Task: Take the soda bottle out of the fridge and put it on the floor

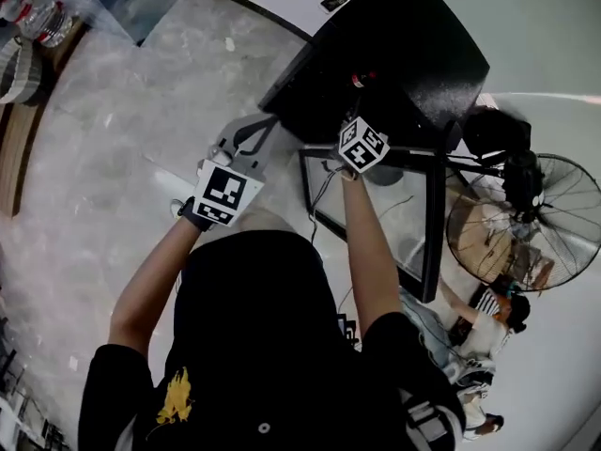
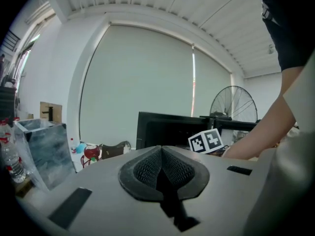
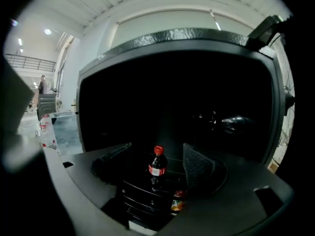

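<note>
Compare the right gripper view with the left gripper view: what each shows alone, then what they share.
Right gripper view only: a red-capped soda bottle standing on a wire shelf inside the fridge, framed by the right gripper's open jaws, with an orange-labelled bottle lower down.
Left gripper view only: the left gripper's shut jaws, the right gripper's marker cube and the person's forearm.
Both: the black fridge and clear plastic bottles at the left.
</note>
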Motion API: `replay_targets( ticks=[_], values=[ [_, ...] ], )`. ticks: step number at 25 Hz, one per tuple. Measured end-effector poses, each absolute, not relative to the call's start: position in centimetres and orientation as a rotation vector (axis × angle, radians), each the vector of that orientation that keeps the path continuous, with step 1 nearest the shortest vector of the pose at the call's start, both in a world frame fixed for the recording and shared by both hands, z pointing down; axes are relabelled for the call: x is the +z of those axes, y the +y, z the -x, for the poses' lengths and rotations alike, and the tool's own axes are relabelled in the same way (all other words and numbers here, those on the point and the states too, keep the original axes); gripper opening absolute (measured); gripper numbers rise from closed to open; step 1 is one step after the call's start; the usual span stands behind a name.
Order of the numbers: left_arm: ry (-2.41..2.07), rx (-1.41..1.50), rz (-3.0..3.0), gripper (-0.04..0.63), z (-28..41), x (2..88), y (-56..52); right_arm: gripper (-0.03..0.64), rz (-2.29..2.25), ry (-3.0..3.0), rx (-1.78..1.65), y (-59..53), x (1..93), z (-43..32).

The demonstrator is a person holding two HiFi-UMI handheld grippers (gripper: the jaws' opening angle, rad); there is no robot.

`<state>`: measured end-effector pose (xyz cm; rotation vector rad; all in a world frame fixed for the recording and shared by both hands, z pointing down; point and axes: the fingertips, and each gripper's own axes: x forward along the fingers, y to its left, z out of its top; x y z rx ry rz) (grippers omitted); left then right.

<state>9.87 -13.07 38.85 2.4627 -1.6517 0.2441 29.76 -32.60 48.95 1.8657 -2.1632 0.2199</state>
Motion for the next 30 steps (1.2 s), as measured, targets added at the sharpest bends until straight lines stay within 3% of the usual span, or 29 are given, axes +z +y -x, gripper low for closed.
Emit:
replay_targets(
  ticks=[22,30],
  values=[
    [-1.743,0.258,-2.259,0.018,-8.3,41.9,-12.4,0.264,-1.739,-2.006,0.337,-43.5,57.1,-28.9],
    [-1.763,0.269,-2.235,0.018,-7.4,42.0,-12.3,0.204,-1.706,-1.982,0.324,-44.2,57.8,-28.6]
  ],
)
